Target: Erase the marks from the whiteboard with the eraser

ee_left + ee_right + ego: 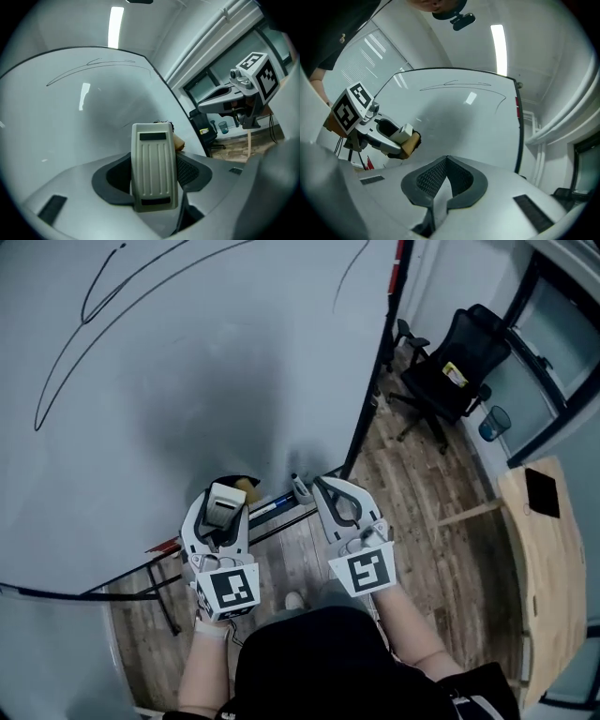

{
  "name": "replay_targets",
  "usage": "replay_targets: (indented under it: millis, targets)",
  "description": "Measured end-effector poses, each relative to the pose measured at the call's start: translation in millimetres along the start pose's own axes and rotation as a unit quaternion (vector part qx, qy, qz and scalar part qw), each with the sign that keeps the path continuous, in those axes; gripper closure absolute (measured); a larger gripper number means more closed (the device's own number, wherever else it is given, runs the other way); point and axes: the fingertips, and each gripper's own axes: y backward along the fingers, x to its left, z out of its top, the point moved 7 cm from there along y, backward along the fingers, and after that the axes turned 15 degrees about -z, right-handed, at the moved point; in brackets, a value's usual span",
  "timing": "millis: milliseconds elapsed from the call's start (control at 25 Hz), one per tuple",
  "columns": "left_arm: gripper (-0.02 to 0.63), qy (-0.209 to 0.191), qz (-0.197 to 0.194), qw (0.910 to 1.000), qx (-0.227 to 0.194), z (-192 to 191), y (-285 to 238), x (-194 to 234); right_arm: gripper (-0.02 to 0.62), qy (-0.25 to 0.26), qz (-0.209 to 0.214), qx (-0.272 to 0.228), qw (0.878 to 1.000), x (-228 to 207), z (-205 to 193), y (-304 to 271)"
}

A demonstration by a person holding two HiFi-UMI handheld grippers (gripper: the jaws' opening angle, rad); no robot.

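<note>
**Item 1, left gripper** [223, 499]: my jaws are clamped on the eraser [225, 505], 1 on each long side. The ribbed, off-white plastic back faces my camera and the tan felt pad points away, toward the board.

**Item 2, eraser, location:** at 6 o'clock on the whiteboard [187, 381], just above its lower edge. I cannot tell whether the felt touches the surface.

**Item 3, right gripper** [318, 484]: my jaws are pressed together with nothing between them. It sits just beside the left gripper, at its 3 o'clock, by the board's lower right corner.

**Item 4, marks** [66, 362]: thin black curved lines at 10 to 12 o'clock on the board, well apart from the eraser. A grey smudge [216, 418] lies at the board's centre, between the lines and the eraser.

**Item 5, surroundings:** a black office chair [459, 367] at 2 o'clock, a blue cup [494, 423] near it, a wooden table [544, 549] at 3 to 4 o'clock, and a wood plank floor [422, 493].
</note>
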Motion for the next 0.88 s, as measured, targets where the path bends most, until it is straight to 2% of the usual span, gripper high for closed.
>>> replay_targets:
  millis: [160,360,480,640,880]
  targets:
    - [0.339,0.015,0.084,0.9960,0.024,0.6,15.7,25.5,0.568,0.000,0.078,-0.048,0.996,17.7,14.2,-45.8]
    - [0.339,0.027,0.179,0.9821,0.052,-6.3,42.3,58.2,0.568,0.003,0.167,-0.100,0.981,44.6,35.7,-90.9]
    - [0.339,0.015,0.246,0.9674,0.060,17.0,62.7,85.0,0.568,-0.003,0.208,-0.132,0.969,52.0,58.4,-107.1]
    - [0.339,0.008,0.331,0.9421,0.054,44.7,89.6,126.4,0.568,-0.015,0.257,-0.169,0.951,66.3,85.9,-129.7]
    - [0.339,-0.008,0.400,0.9157,0.034,77.1,126.4,169.3,0.568,-0.017,0.294,-0.176,0.939,75.1,104.3,-120.5]
